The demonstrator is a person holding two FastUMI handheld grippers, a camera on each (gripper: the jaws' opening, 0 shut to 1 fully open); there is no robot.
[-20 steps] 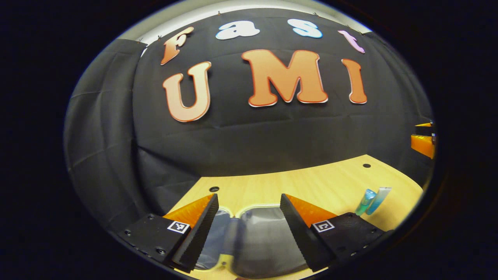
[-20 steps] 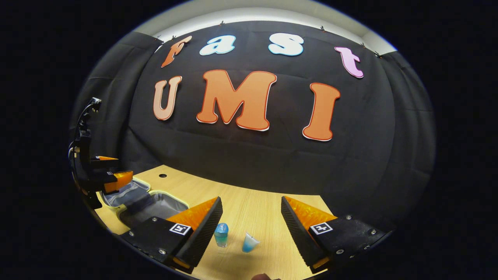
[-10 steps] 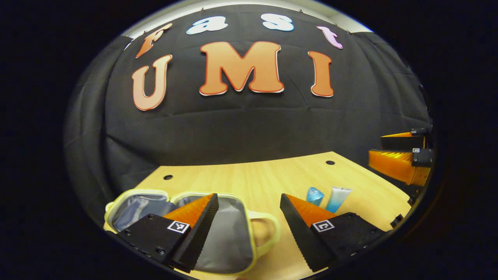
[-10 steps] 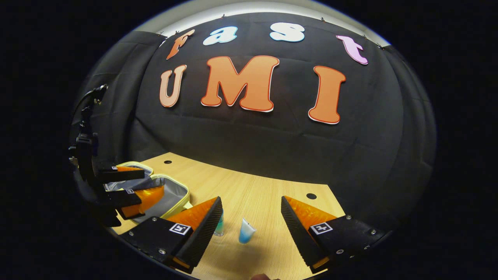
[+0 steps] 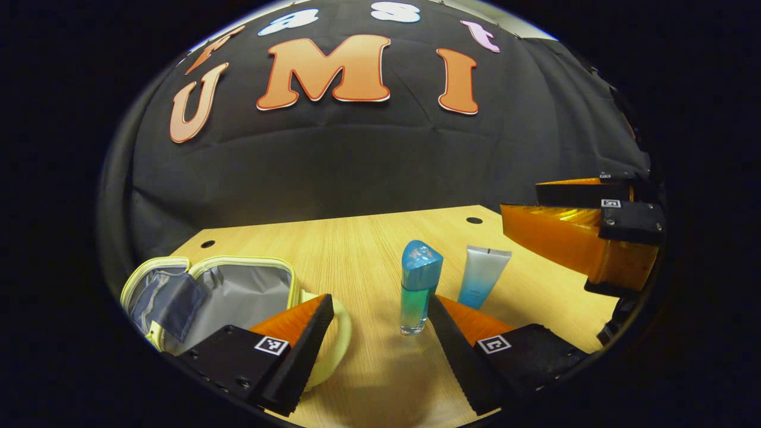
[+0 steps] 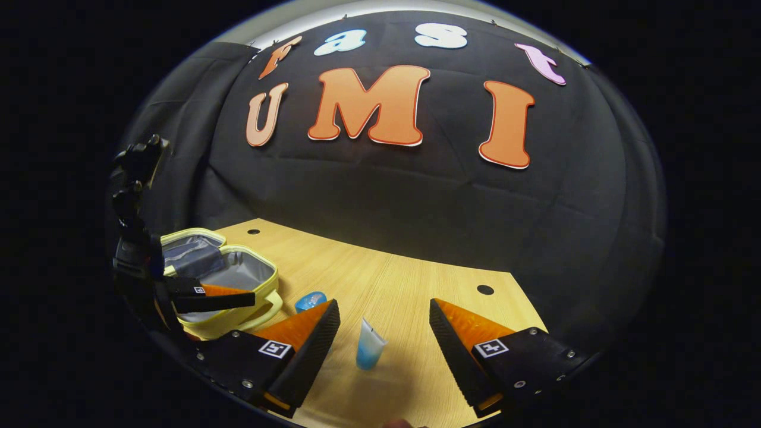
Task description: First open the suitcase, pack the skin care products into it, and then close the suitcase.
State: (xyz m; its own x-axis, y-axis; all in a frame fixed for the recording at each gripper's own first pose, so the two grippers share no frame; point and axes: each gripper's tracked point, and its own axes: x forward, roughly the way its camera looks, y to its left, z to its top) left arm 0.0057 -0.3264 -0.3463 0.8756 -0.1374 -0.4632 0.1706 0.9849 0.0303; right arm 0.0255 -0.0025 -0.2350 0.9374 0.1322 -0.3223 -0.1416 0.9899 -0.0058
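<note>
- While both grippers hang over the wooden table (image 5: 368,249), no brand or label text can be made out on either product; too small/blurred to read.
- Square black-and-white marker tags sit on the gripper bodies; pattern only, no words.
- Left gripper (image 5: 380,333): spread wide, nothing between its fingers, gripping nothing.
- Blue-capped bottle (image 5: 418,285) stands upright in the left gripper's gap, just beside the right-hand finger (image 5: 452,351) in the left gripper view; contact w/ that finger can't be told.
- Bottle is clear w/ blue-green liquid; in the right gripper view its cap (image 6: 310,301) peeks out behind that gripper's left-hand finger.
- Right gripper (image 6: 383,339): also spread wide, empty; white-to-blue tube (image 6: 368,345) stands cap-down on the table in the gap, touching neither finger.
- Tube (image 5: 483,277) is just right of the bottle in the left gripper view, close but apart.
- Suitcase (image 5: 226,291), a small pale-yellow zip case w/ grey lining, lies open left of the bottle; both products are outside it.
- Case handle (image 5: 334,345) loops toward the bottle, partly behind the left gripper's left-hand finger.
- Right gripper (image 5: 571,238) also seen right of the tube, near it, raised above the table.
- Open wood lies between case and bottle, and beyond the bottle to the far table edge at the black cloth wall (image 5: 357,160).
- Small dark holes (image 5: 474,220) dot the far edge.
</note>
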